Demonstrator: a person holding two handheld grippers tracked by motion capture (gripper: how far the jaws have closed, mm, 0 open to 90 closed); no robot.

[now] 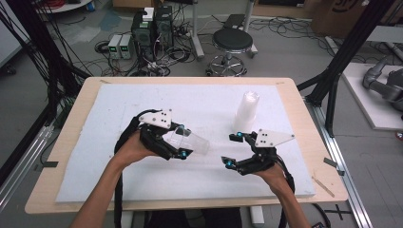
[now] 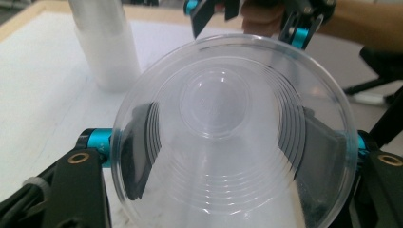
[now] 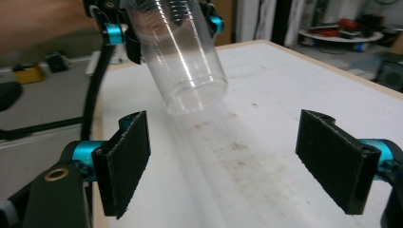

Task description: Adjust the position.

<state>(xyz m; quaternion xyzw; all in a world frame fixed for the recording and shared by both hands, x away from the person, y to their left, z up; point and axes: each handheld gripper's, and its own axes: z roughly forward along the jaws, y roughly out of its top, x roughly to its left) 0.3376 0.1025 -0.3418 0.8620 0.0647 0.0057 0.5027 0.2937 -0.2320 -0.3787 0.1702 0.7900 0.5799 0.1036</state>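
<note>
A clear plastic cup [image 1: 192, 141] is held off the white board, lying on its side with its base pointing right. My left gripper [image 1: 177, 142] is shut on the clear cup near its rim; the left gripper view looks straight into the cup [image 2: 228, 133] with a pad pressing each side. My right gripper [image 1: 234, 150] stands open a short way right of the cup, nothing between its pads [image 3: 126, 159]. In the right gripper view the cup [image 3: 185, 57] hangs ahead, base toward me. A stack of clear cups [image 1: 246, 111] stands upside down behind the right gripper.
A white foam board [image 1: 119, 109] covers most of the wooden table [image 1: 71, 118]. Beyond the table's far edge stand a black stool [image 1: 232, 42], computer boxes [image 1: 152, 28] and tangled cables on the floor. Black frame posts [image 1: 349, 52] rise at the right.
</note>
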